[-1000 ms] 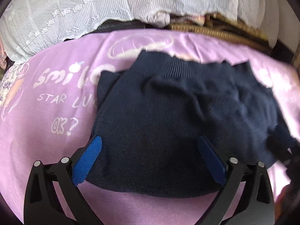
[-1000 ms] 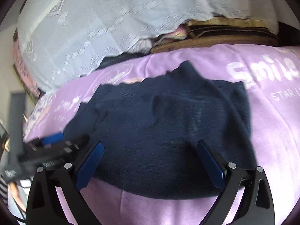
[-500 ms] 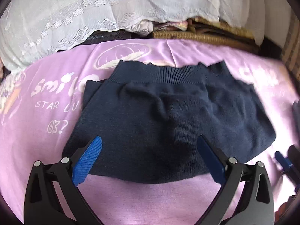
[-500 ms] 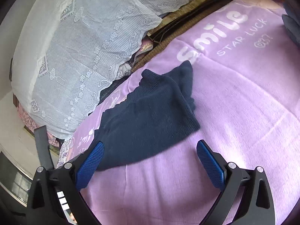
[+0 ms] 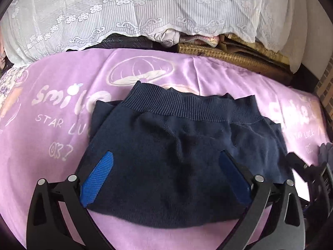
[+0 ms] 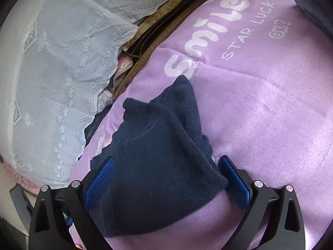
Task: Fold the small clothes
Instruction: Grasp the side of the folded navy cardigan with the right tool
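Observation:
A small navy knit garment (image 5: 179, 156) with a ribbed waistband lies folded on the purple blanket (image 5: 62, 108). My left gripper (image 5: 166, 175) is open, its blue pads over the garment's near part, holding nothing. In the right wrist view the same garment (image 6: 158, 166) lies between the open fingers of my right gripper (image 6: 166, 179), its right corner close to the right pad (image 6: 235, 181). The right gripper also shows at the right edge of the left wrist view (image 5: 308, 175).
A white lace cover (image 5: 129, 10) drapes over piled bedding at the back. A woven mat (image 5: 229, 56) lies under it at the back right. Another dark blue-grey cloth (image 6: 312, 2) sits at the blanket's far right.
Both grippers have moved closer to the garment. The right gripper now frames its right end, where half a second ago it stood further back.

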Demonstrator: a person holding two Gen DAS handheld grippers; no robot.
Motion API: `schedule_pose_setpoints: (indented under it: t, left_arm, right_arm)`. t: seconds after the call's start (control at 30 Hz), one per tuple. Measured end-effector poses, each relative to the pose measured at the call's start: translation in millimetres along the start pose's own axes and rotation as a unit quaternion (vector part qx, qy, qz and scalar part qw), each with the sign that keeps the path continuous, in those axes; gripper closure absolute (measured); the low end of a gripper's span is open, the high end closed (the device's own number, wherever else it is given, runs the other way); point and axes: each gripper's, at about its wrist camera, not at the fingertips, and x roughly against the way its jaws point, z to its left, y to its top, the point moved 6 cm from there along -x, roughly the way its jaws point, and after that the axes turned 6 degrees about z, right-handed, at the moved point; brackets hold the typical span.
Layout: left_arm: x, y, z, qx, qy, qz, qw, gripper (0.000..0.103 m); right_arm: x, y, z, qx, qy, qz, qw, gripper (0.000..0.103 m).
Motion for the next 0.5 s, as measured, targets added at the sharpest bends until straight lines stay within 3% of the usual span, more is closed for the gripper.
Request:
schedule_pose_setpoints:
  t: [0.1, 0.2, 0.33, 0.4, 0.5]
  left_arm:
    - [-35, -9, 0, -0.03, 0.058, 0.04, 0.9971, 0.004]
    - [-40, -9, 6, -0.012, 0.033, 0.053, 0.998, 0.004]
    - [-37, -13, 1, -0.026, 0.055, 0.038, 0.9974, 0.004]
    - [-34, -14, -1, -0.03, 0.062, 0.031, 0.9972, 0.004]
    - [-25, -11, 0, -0.028, 0.054, 0.021, 0.9979, 0.005]
  right_arm:
    - [-6, -1, 4, 0.028, -0.017, -0.02, 0.999, 0.006]
    - [-6, 0, 1, 0.043, -0.029, -0.028, 0.998, 0.022]
    - [-8, 7, -10, 0.033, -0.031, -0.029, 0.999, 0.059]
    - [-7, 8, -14, 0.026, -0.018, -0.026, 0.999, 0.071]
    - [-3, 9, -10, 0.035, -0.004, -0.03, 0.999, 0.075]
